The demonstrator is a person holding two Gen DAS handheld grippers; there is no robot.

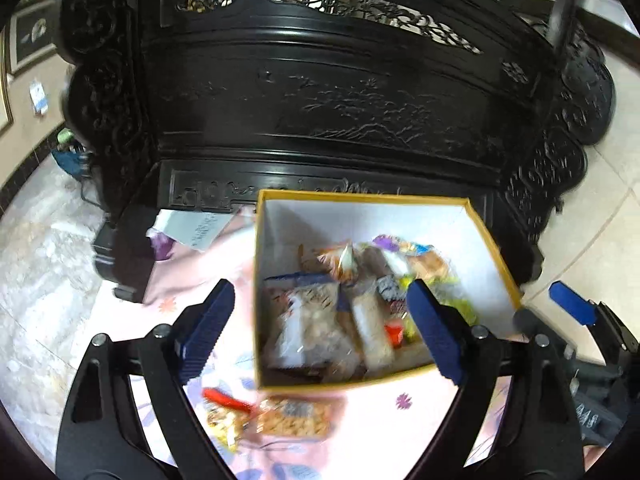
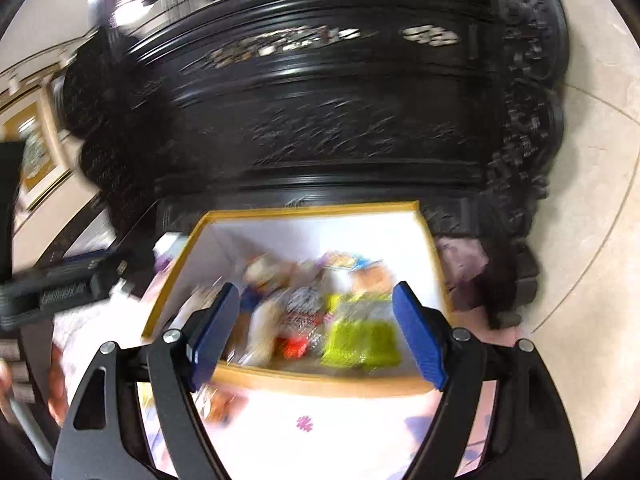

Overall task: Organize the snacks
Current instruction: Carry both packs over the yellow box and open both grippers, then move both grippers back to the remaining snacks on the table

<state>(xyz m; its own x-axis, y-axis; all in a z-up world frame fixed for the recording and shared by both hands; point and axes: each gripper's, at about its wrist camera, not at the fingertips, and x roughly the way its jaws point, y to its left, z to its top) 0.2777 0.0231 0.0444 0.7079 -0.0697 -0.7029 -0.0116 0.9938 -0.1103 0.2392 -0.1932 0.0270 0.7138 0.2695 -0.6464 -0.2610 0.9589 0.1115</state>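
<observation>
Both tongs empty, most snacks already boxed

Left tongs (image 1: 320, 332) and right tongs (image 2: 318, 334) gape wide, holding nothing, above the yellow-rimmed box (image 1: 496, 256) full of snack packets (image 1: 316, 320); two loose packets (image 1: 280, 420) wait near it on the floral cloth (image 1: 384, 436).

Both views ride on the hand-held tools and look forward and steeply down along their blue fingers, from close above a yellow-rimmed box (image 1: 496, 248) on a pink floral cloth (image 1: 192, 272). The left wrist view sits left of the box, with the right claw (image 1: 570, 308) at its right edge. The right wrist view, seemingly more head-on though blurred, shares the box (image 2: 304, 213) and the dark carved furniture (image 2: 320, 120) behind.
</observation>
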